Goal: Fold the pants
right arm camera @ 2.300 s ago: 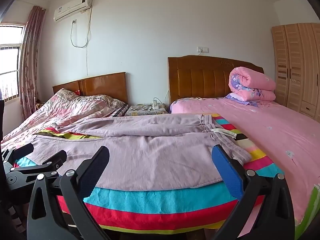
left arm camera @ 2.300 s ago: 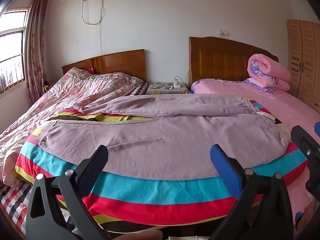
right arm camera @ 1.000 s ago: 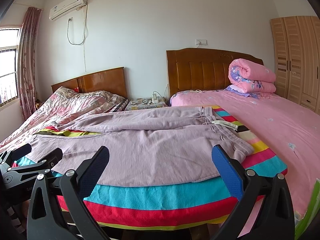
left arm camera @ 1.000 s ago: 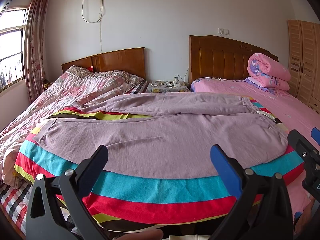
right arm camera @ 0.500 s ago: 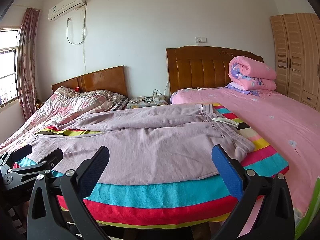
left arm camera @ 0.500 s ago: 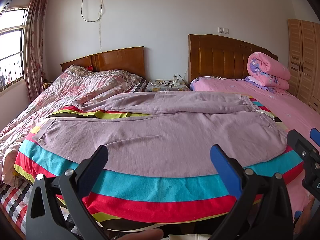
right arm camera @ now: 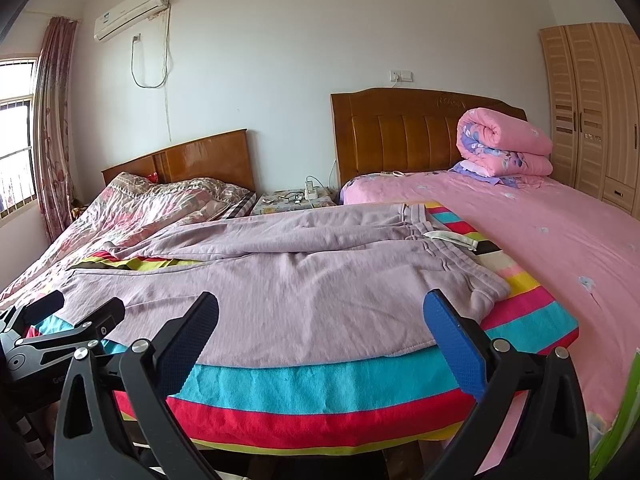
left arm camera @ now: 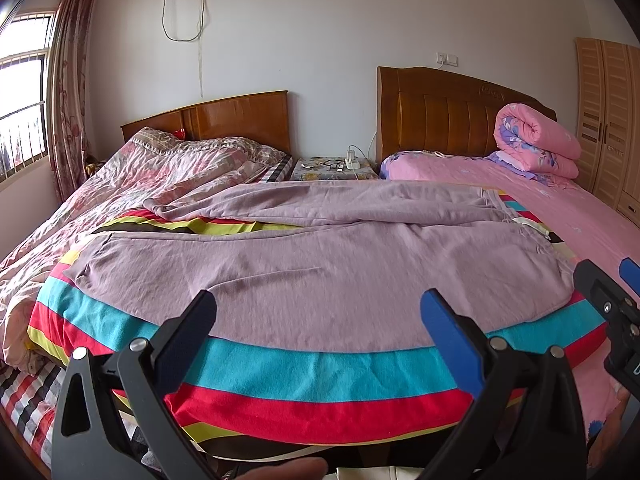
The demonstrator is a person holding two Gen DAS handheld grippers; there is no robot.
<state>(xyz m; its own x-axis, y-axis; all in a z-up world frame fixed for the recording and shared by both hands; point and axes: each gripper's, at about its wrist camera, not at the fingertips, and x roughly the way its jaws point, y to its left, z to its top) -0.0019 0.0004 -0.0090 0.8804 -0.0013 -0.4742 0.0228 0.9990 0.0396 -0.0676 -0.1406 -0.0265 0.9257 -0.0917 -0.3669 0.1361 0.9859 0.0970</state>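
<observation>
Since the earlier frames both views have crept slightly nearer the bed. The pants (left arm camera: pixel 320 276) lie flat on the striped blanket (left arm camera: pixel 304 368), long axis running left to right, waistband at the right end. The left gripper (left arm camera: pixel 318 324) and right gripper (right arm camera: pixel 320 324) hover wide open and empty at the near edge; the right one is nearer the waistband.

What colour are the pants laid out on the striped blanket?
Pale lilac-purple pants, plain, with a whitish drawstring; clearest in the right wrist view.
</observation>
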